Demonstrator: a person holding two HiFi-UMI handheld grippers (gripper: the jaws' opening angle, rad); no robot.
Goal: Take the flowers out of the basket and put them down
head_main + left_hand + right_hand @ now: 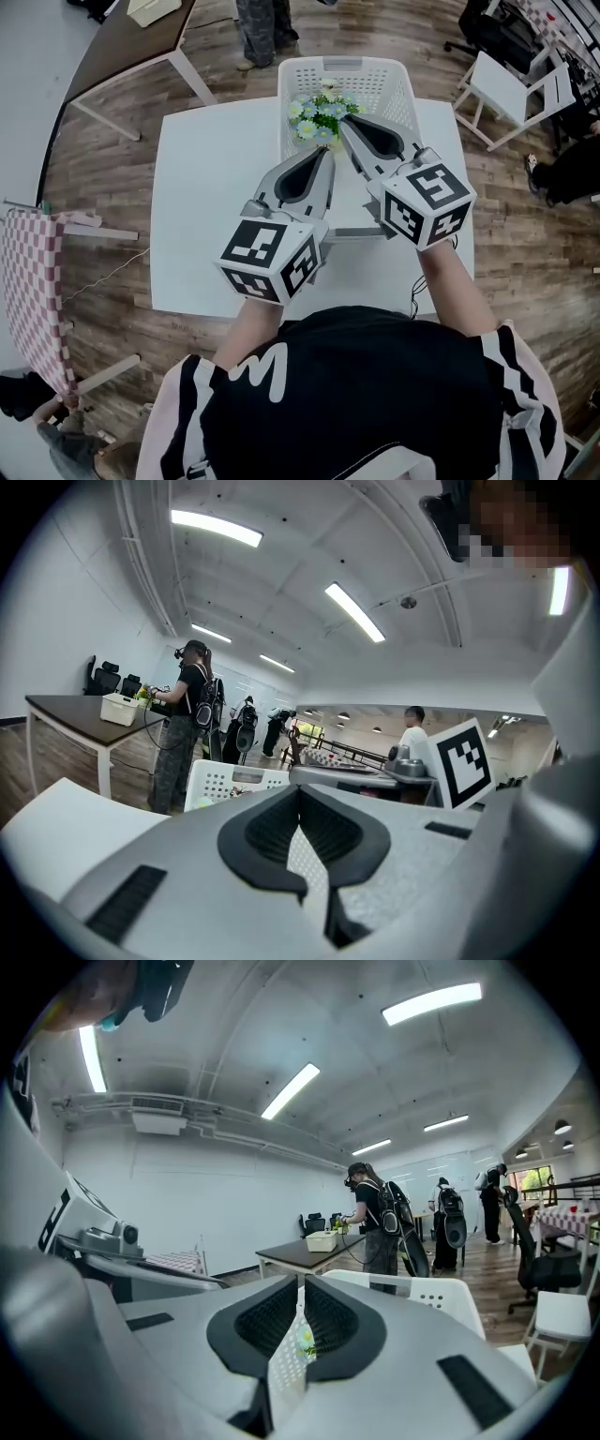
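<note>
Head view: left gripper above white table, jaws closed on nothing, tips at the near rim of the basket; flowers inside the basket; right gripper closed, tips against the flowers; whether a stem is pinched cannot be determined.

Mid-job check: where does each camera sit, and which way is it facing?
Head view: on the head, steeply down at table, basket, flowers; left gripper, right gripper, forearms show.
Left gripper view: rides that gripper, aimed upward across the room; its shut jaws show.
Right gripper view: same, on the right; shut jaws.
Shared: both gripper views catch the basket.
</note>
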